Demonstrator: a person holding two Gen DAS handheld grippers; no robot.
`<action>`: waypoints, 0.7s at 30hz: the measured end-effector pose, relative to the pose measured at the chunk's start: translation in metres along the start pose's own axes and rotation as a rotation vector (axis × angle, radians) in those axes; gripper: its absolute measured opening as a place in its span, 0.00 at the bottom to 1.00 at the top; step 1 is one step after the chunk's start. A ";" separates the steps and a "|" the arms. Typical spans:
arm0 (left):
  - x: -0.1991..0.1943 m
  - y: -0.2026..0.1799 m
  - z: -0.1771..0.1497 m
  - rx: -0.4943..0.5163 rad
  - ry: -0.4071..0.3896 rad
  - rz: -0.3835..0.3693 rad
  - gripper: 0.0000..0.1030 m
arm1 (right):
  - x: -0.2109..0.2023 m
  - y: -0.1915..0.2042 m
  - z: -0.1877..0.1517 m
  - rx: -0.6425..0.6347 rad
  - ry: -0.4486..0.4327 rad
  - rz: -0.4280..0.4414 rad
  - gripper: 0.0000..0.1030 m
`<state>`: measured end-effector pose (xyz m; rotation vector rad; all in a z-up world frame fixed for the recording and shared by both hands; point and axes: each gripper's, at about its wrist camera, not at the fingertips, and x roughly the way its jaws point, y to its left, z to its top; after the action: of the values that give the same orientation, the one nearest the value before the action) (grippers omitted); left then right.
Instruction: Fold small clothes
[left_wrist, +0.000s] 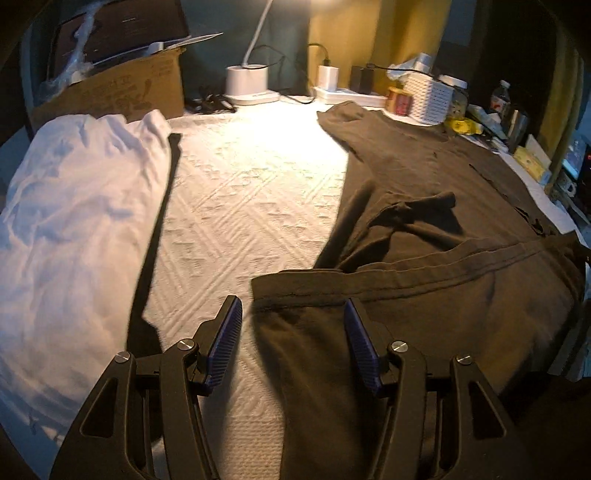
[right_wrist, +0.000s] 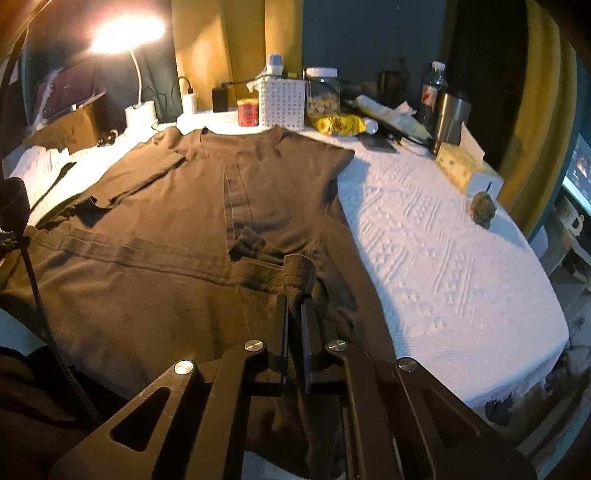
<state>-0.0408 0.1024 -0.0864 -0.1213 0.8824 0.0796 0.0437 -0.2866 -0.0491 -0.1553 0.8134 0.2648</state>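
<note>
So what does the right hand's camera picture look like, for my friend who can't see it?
The right tool is shut, pinching a bunched fold of a dark brown shirt that lies spread on a white textured table cover. Behind the shirt, a lit desk lamp, a white basket, a jar and bottles stand along the back.

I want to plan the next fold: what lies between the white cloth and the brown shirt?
In the left wrist view, only bare table cover lies between the white cloth and the brown shirt.
</note>
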 end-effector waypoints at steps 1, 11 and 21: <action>-0.001 -0.003 0.000 0.017 -0.006 -0.011 0.33 | -0.003 0.000 0.001 0.002 -0.006 0.000 0.07; -0.034 -0.018 0.007 0.092 -0.112 -0.033 0.04 | -0.023 -0.008 0.005 0.043 -0.058 -0.011 0.06; -0.059 -0.015 0.020 0.087 -0.193 -0.010 0.04 | -0.035 -0.022 0.005 0.086 -0.101 -0.018 0.06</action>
<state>-0.0616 0.0890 -0.0270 -0.0356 0.6910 0.0423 0.0305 -0.3120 -0.0194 -0.0680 0.7219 0.2188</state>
